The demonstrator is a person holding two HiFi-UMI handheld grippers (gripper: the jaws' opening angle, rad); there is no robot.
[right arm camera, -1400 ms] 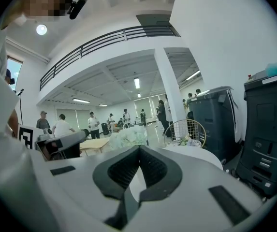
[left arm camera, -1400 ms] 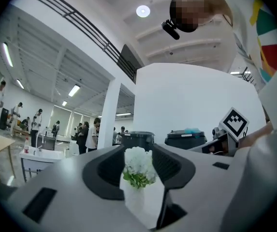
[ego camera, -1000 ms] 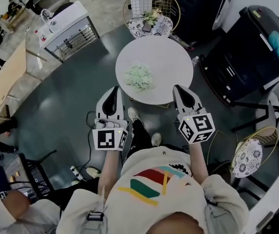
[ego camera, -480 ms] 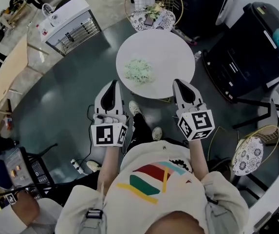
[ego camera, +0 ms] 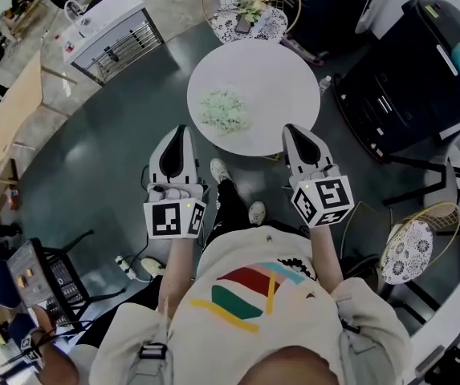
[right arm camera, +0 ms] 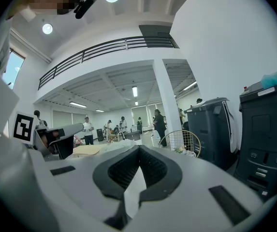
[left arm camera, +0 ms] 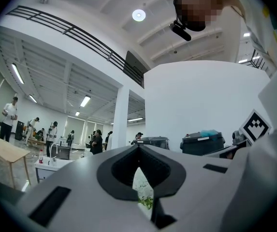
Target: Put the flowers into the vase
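Observation:
A bunch of pale green and white flowers (ego camera: 223, 109) lies on the round white table (ego camera: 282, 87), left of its middle. No vase shows in any view. My left gripper (ego camera: 180, 131) hovers just off the table's near-left edge, shut and empty. Between its closed jaws in the left gripper view (left arm camera: 139, 148) a bit of the flowers (left arm camera: 146, 199) shows. My right gripper (ego camera: 293, 130) hangs at the near-right edge, also shut with nothing in it; in the right gripper view (right arm camera: 139, 149) only the white tabletop shows past its tips.
A gold wire chair (ego camera: 250, 6) with a patterned cushion and a small plant stands beyond the table. Black bins (ego camera: 418, 62) are at the right, a second wire chair (ego camera: 414, 247) at the lower right, a white cabinet (ego camera: 105, 34) at the upper left.
Both grippers stay shut and in place by the table's near edge. The flowers have not moved. Only the head view has shifted a little.

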